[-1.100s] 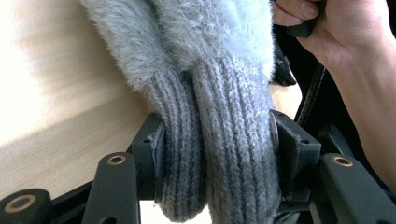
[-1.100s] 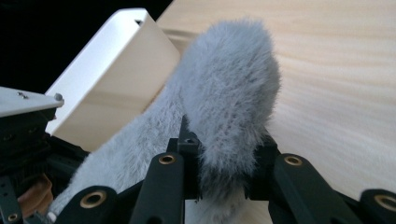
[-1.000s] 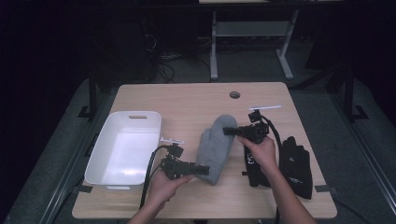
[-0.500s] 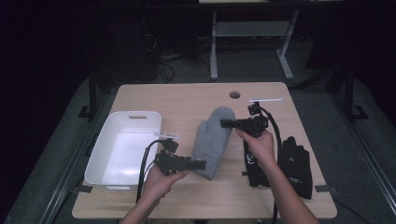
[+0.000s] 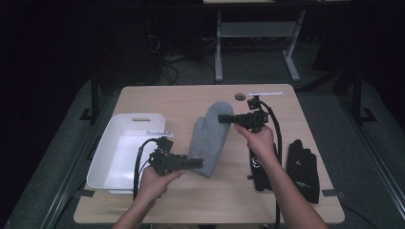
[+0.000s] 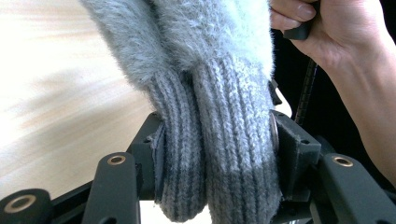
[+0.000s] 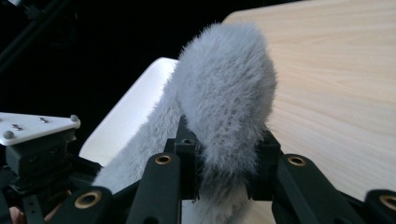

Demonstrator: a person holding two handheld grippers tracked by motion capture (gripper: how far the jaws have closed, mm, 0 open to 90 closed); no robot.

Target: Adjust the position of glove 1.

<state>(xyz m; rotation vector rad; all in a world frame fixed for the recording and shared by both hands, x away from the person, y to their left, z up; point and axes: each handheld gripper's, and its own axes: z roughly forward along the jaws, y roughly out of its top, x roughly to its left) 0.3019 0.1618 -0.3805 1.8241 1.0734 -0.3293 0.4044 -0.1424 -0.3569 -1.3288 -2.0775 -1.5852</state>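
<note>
Left claw (image 5: 193, 163) pinching mitten (image 5: 210, 137) at ribbed cuff end; cuff folded double between pads, seen close in left gripper view (image 6: 217, 154). Right claw (image 5: 224, 119) pinching fuzzy fingertip end of same mitten; fluffy tip bunched between pads in right gripper view (image 7: 224, 112). Jaws of right claw just been opening a touch, mitten tip between them and gripped.

Mitten grey, stretched between both claws, held over middle of bench (image 5: 191, 98), slanting from cuff near person up to tip farther away. Whether underside brushes bench: cannot tell.

White bin (image 5: 114, 152) just left of mitten, at left edge of bench; left claw beside its right wall. Black glove (image 5: 303, 169) well right of mitten, lying flat near right edge of bench. Black strap-like item (image 5: 257, 167) between mitten and black glove, partly under right forearm. Small round dark spot (image 5: 239, 97) on bench beyond mitten tip, near far edge. Cables trailing from both claws toward person.
</note>
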